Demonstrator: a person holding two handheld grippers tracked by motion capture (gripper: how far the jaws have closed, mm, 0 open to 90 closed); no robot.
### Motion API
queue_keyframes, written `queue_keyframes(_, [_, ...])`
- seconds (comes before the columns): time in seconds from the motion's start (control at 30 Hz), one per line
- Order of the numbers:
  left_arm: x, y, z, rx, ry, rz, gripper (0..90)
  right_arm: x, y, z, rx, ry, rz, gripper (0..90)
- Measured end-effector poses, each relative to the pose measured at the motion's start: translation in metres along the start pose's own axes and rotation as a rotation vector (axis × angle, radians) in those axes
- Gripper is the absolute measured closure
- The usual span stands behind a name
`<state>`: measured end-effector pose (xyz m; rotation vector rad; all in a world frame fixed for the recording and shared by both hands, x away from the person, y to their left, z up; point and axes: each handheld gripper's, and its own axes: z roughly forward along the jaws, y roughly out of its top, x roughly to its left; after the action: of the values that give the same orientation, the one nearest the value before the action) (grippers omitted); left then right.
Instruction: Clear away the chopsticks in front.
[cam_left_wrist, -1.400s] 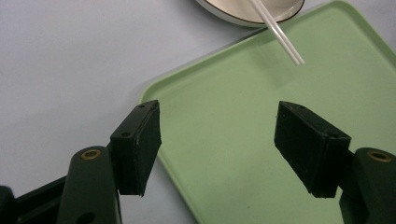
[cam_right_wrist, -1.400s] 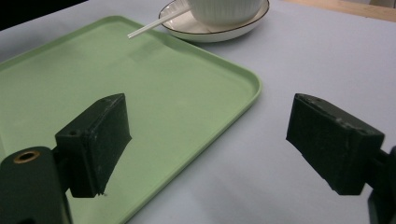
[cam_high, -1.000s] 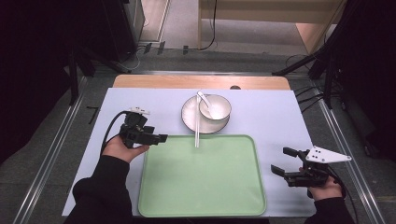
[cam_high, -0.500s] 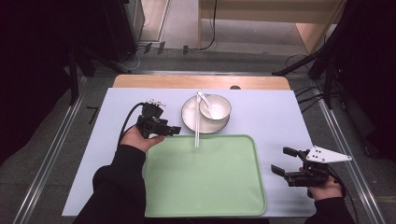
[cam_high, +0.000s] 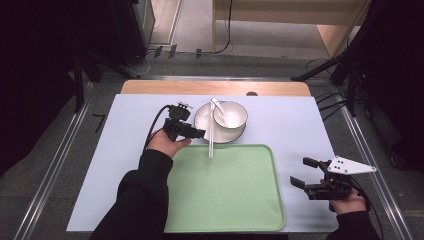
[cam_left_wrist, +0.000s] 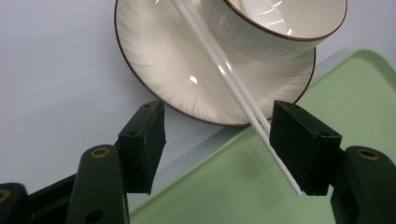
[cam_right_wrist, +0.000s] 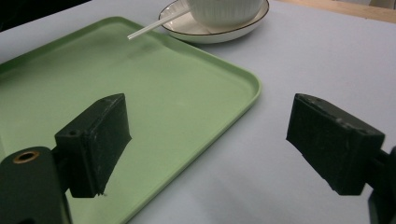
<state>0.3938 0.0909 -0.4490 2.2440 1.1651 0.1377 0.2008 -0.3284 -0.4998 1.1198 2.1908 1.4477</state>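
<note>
The left gripper (cam_high: 199, 133), jaws apart and just closing, empty, reaches the 2 chopsticks (cam_left_wrist: 233, 88) lying from plate (cam_left_wrist: 159, 60) onto the tray's (cam_high: 225, 200) far edge. Next: pinch them.

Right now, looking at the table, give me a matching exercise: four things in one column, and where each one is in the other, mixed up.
Things:
1. bowl
2. chopsticks
3. tray
4. right gripper

Places:
A. flat on the table, in front of the plate
B. hovering off the tray's right edge
C. standing on the plate
D. lying across the plate, tips over the tray

Pairs: 1-C, 2-D, 3-A, 4-B
</note>
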Motion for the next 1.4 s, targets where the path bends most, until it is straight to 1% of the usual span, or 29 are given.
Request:
queue_keyframes(0.03, [-0.003,0.003,0.005,-0.001,0.014,0.011,36.7,0.000,0.000,0.000,0.001,0.001,0.000,13.7])
queue_keyframes(0.07, [-0.003,0.003,0.005,-0.001,0.014,0.011,37.3,0.000,0.000,0.000,0.001,0.001,0.000,13.7])
queue_keyframes(0.1, [-0.005,0.007,0.009,0.004,0.016,0.001,38.2,0.000,0.000,0.000,0.001,0.002,0.000,13.7])
queue_keyframes(0.2, [-0.006,0.010,0.014,0.008,0.021,-0.010,39.4,0.000,0.000,0.000,0.000,0.002,-0.002,13.7])
queue_keyframes(0.23, [-0.007,0.011,0.017,0.008,0.030,-0.015,41.4,0.000,0.000,0.000,-0.001,0.003,-0.002,13.8])
queue_keyframes(0.33, [-0.009,0.012,0.026,0.001,0.039,-0.020,42.3,0.000,0.000,0.000,0.000,0.003,-0.002,13.7])
queue_keyframes(0.37, [-0.010,0.012,0.029,0.005,0.048,-0.018,43.7,0.000,0.000,0.000,0.000,0.003,-0.003,13.7])
queue_keyframes(0.43, [-0.012,0.013,0.035,0.021,0.045,-0.032,46.3,0.000,0.000,0.000,0.000,0.002,-0.001,13.7])
queue_keyframes(0.47, [-0.013,0.013,0.037,0.022,0.055,-0.029,48.7,0.000,0.000,0.000,0.000,0.003,-0.003,13.8])
queue_keyframes(0.5, [-0.014,0.013,0.039,0.022,0.068,-0.026,48.7,0.000,0.000,0.000,0.000,0.003,-0.003,13.8])
queue_keyframes(0.6, [-0.013,0.013,0.045,0.042,0.082,-0.036,51.2,0.000,0.000,0.000,0.001,0.004,-0.003,13.7])
queue_keyframes(0.67, [-0.011,0.013,0.048,0.050,0.083,-0.039,53.3,0.000,0.000,0.000,0.000,0.004,-0.004,13.8])
queue_keyframes(0.7, [-0.011,0.013,0.049,0.046,0.083,-0.043,55.6,0.000,0.000,0.000,-0.001,0.004,-0.004,13.7])
queue_keyframes(0.73, [-0.010,0.013,0.050,0.048,0.080,-0.047,55.6,0.000,0.000,0.000,-0.001,0.004,-0.004,13.7])
queue_keyframes(0.77, [-0.009,0.013,0.052,0.045,0.080,-0.059,57.6,0.000,0.000,0.000,-0.002,0.005,-0.005,13.7])
queue_keyframes(0.8, [-0.008,0.013,0.054,0.039,0.082,-0.072,62.9,0.000,0.000,0.000,-0.002,0.006,-0.007,13.7])
queue_keyframes(0.83, [-0.008,0.013,0.054,0.039,0.082,-0.072,66.1,0.000,0.000,0.000,-0.002,0.006,-0.007,13.7])
queue_keyframes(0.87, [-0.007,0.014,0.055,0.031,0.081,-0.089,66.1,0.000,0.000,0.000,-0.002,0.005,-0.008,13.8])
queue_keyframes(0.93, [-0.003,0.014,0.058,0.032,0.080,-0.126,68.9,0.000,0.000,0.000,-0.002,0.007,-0.008,13.8])
queue_keyframes(1.0, [0.000,0.015,0.061,0.034,0.077,-0.152,71.8,-0.001,0.000,0.000,-0.001,0.008,-0.003,13.8])
queue_keyframes(1.03, [0.001,0.015,0.062,0.032,0.083,-0.160,71.8,-0.001,0.000,0.000,-0.001,0.008,-0.003,13.8])
queue_keyframes(1.07, [0.003,0.014,0.063,0.033,0.099,-0.164,75.3,-0.001,0.000,-0.001,-0.002,0.005,0.000,13.8])
queue_keyframes(1.1, [0.003,0.014,0.063,0.033,0.099,-0.164,77.2,-0.001,0.000,-0.001,-0.002,0.005,0.000,13.8])
queue_keyframes(1.13, [0.004,0.014,0.064,0.035,0.100,-0.179,77.2,-0.001,0.000,-0.001,-0.003,0.005,0.000,13.8])
queue_keyframes(1.17, [0.006,0.014,0.064,0.043,0.101,-0.182,79.1,-0.001,0.000,-0.001,-0.004,0.005,0.000,13.8])
queue_keyframes(1.23, [0.007,0.014,0.064,0.039,0.104,-0.201,81.8,-0.001,0.000,-0.001,-0.004,0.005,0.000,13.8])
queue_keyframes(1.27, [0.009,0.014,0.064,0.039,0.107,-0.201,82.3,-0.001,0.000,-0.001,-0.004,0.006,-0.001,13.8])
queue_keyframes(1.33, [0.010,0.014,0.064,0.033,0.112,-0.219,83.5,-0.001,0.000,-0.001,-0.004,0.006,0.000,13.8])
queue_keyframes(1.4, [0.011,0.014,0.063,0.034,0.113,-0.225,84.7,-0.001,0.000,-0.001,-0.004,0.008,-0.002,13.8])
